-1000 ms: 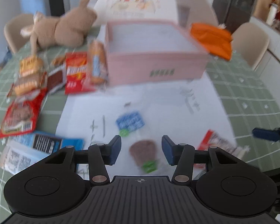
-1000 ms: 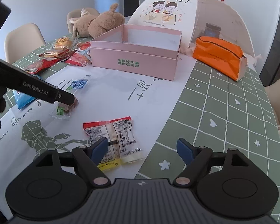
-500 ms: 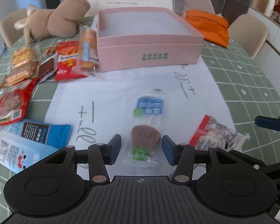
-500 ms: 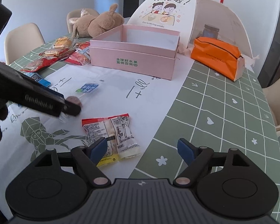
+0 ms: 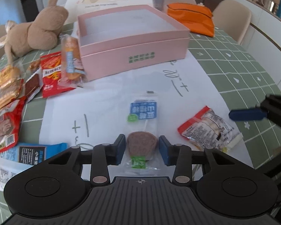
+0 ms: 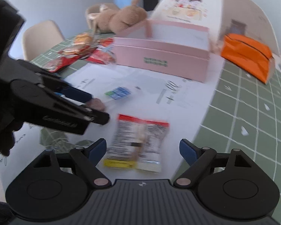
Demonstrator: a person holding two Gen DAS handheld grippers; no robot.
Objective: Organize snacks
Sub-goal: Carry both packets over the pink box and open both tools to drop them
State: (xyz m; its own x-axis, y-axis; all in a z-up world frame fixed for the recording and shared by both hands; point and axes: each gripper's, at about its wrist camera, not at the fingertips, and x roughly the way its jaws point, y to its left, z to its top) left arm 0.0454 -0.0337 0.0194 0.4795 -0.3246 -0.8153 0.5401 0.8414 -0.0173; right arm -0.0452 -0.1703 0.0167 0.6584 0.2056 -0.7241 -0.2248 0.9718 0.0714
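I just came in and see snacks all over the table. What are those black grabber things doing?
Someone is tidying snacks with a hand-held gripper in each hand. The left hand-held gripper is open around a clear packet holding a brown cake, not yet squeezing it. The right hand-held gripper is open over a red-edged snack packet. The pink box looks empty, and more snacks lie to its left.
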